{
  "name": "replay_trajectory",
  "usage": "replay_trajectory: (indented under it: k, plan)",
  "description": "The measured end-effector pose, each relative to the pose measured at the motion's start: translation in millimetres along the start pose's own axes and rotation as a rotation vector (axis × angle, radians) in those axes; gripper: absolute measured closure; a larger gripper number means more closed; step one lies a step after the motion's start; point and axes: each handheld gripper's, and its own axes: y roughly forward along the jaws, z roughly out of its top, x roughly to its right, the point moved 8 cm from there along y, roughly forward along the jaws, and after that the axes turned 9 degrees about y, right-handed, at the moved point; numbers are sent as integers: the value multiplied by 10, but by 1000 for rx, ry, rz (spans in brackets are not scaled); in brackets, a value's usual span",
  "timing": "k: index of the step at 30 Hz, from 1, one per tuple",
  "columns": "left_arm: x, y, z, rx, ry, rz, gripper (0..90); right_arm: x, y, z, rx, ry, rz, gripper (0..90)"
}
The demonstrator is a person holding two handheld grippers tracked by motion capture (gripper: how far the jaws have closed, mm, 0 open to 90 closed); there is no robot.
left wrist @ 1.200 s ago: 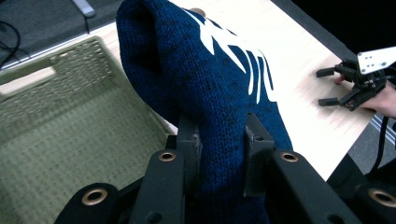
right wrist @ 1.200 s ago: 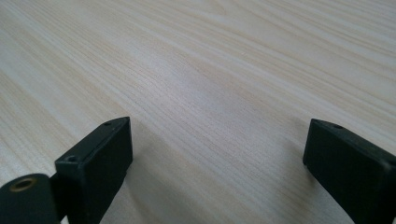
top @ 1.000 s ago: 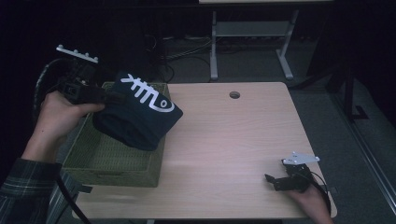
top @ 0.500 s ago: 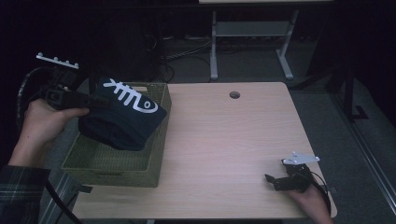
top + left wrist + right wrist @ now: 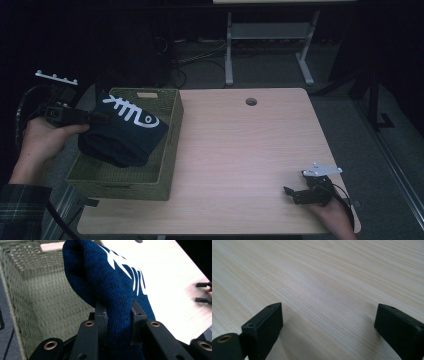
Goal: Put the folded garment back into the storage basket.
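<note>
High view overlooks table, tool views close, sharing tabletop

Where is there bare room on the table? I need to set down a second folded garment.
Most of the table is bare wood: the wide stretch between the woven basket and the right gripper, up to the round hole. It is crowded at the left, where the left gripper holds the dark blue knit garment over the basket.

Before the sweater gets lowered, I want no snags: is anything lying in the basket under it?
Nothing visible does. The left gripper holds the sweater over the basket, and the weave that shows beneath is bare.
</note>
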Motion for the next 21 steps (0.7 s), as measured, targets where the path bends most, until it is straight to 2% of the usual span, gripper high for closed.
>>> replay_trajectory:
  k: [9,21]
  plan:
    - [-146,134,-161,-26,-48,5,735,0,0,0,0,-1,1,79]
    - [-191,340,-309,-59,-76,-17,734,2,1,0,-1,-1,-1,79]
